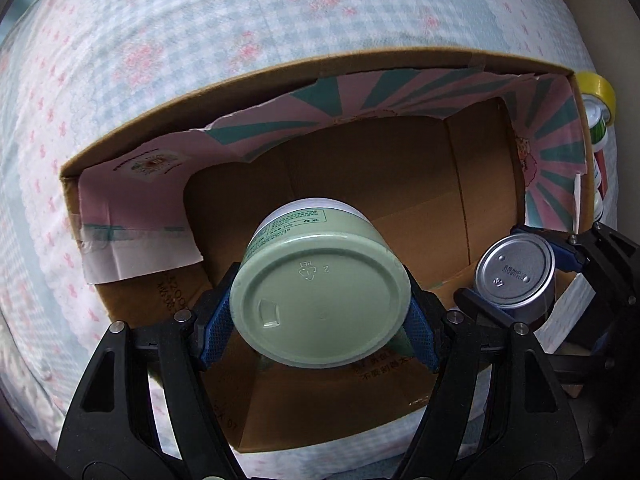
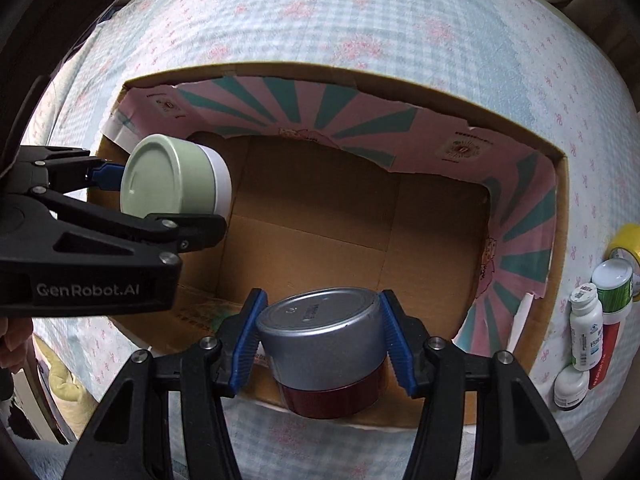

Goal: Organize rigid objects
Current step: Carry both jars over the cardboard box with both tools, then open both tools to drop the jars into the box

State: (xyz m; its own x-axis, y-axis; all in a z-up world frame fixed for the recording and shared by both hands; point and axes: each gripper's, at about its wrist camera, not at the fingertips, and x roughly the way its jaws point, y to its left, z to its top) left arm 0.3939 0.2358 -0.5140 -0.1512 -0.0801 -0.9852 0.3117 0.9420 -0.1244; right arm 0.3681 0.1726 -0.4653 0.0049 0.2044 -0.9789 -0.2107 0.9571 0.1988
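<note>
The left gripper holds a pale green plastic jar between its blue pads, which press on both sides of the jar. The jar is turned so that its flat bottom faces the camera, and its white lid points toward the inside of the cardboard box. In the right wrist view, the jar hangs over the left part of the open box and does not touch the brown floor.

The right gripper is closed on a silver metal can with a dark red lower band. Its two blue pads touch the can on the left and right sides. The can is upright but a little tilted, and it is above the near wall of the box. In the left wrist view, this same can is seen to the right of the green jar, and the two things are apart.

The box lies open on a bed cover with a blue check and pink flower pattern. The inner walls of the box have pink and teal paper, torn at the edge.

Outside the box, beside its right wall, stand a yellow tape roll, a white medicine bottle, a green and white container and a small white jar. They are close together on the cover.
</note>
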